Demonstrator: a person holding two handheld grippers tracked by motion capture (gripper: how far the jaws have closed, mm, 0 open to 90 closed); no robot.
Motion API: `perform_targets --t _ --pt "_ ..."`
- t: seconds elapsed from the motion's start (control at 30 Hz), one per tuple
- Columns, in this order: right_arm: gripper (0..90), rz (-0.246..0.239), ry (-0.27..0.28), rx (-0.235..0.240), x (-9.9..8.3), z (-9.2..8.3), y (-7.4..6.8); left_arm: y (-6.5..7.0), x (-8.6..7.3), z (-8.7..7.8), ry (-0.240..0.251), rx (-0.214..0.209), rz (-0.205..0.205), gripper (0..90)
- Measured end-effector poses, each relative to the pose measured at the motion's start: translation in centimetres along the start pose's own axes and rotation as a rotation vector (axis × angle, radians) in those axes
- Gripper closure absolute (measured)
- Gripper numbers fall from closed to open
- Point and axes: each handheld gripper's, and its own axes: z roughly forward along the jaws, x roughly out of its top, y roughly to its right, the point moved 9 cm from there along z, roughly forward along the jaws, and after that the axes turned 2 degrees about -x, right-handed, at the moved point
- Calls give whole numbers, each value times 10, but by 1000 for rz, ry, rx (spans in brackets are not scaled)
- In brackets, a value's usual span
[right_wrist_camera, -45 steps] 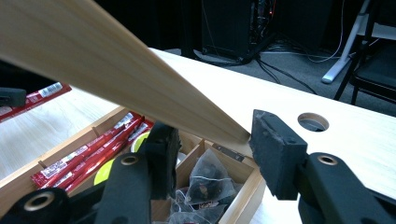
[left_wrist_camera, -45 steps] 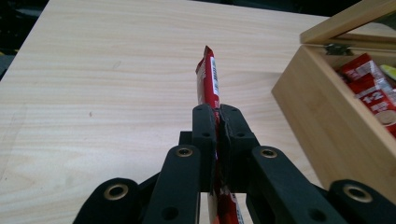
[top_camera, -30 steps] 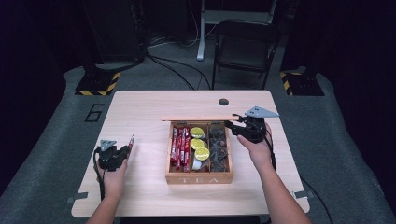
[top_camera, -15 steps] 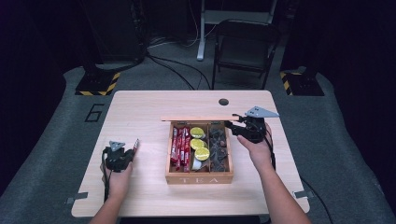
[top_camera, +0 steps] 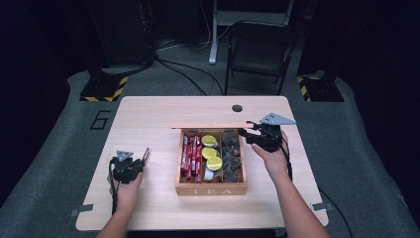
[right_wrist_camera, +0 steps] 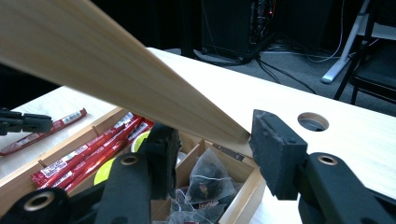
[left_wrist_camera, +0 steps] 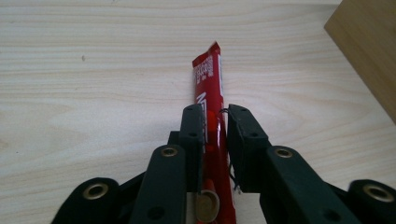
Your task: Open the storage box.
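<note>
A wooden tea box (top_camera: pixel 211 190) sits mid-table with its lid (top_camera: pixel 208 126) raised. My right gripper (top_camera: pixel 246 133) is shut on the lid's right end, and the lid (right_wrist_camera: pixel 93 51) slants across between the jaws of my right gripper (right_wrist_camera: pixel 210 135). At the table's left, my left gripper (top_camera: pixel 141 161) lies low over a red stick packet (top_camera: pixel 146 151). That packet (left_wrist_camera: pixel 208 74) rests flat on the wood between the jaws of my left gripper (left_wrist_camera: pixel 215 116). These jaws have just been opening, and a thin gap shows at one pad.
The box holds red sticks (top_camera: pixel 190 156), round yellow-green packets (top_camera: pixel 210 151) and dark tea bags (top_camera: pixel 232 158). A round hole (top_camera: pixel 237 107) pierces the table behind the box. A black chair (top_camera: pixel 260 47) stands beyond the far edge.
My left gripper has drifted slightly right and toward the near edge, and its jaws have eased apart around the red packet. My right gripper has kept still on the lid.
</note>
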Motion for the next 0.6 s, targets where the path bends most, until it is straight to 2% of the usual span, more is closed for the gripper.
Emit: perform_targets --t 0.33,0.47,0.5,0.6 --pt "520 0 -1 0 0 0 0 6 4 -4 10 -51 -27 587" --pt "520 -1 0 0 0 0 0 15 8 -7 20 -68 -9 552" --pt "520 -1 0 0 0 0 0 17 8 -8 11 -75 -5 548" --pt "520 0 -1 0 0 0 0 25 14 -13 24 -103 3 536"
